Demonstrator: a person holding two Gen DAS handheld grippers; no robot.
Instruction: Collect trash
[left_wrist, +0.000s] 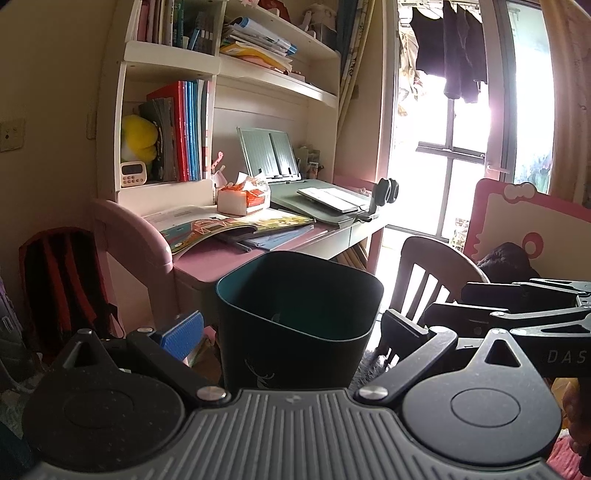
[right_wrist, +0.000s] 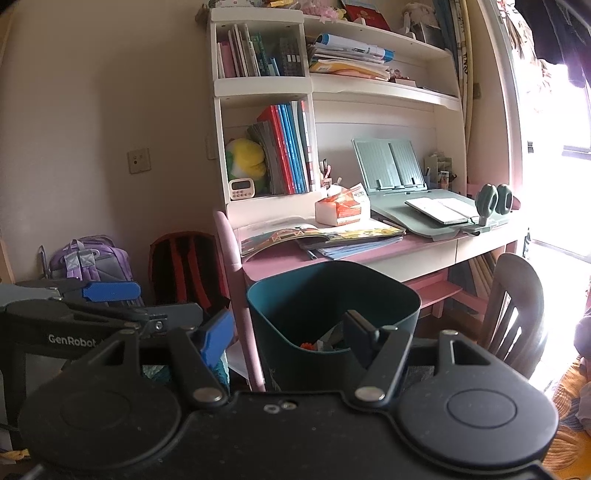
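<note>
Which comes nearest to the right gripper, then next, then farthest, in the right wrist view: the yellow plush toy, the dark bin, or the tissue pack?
From the right gripper:
1. Dark bin, directly ahead, between the fingers.
2. Tissue pack, on the desk beyond.
3. Yellow plush toy, in the shelf, upper left.

Bin (right_wrist: 332, 306) base hidden behind right gripper (right_wrist: 288, 339) body; its contents (right_wrist: 317, 345) too small to identify. Left view: bin (left_wrist: 295, 306) interior dark, contents unreadable. Window (left_wrist: 454, 122) overexposed.
</note>
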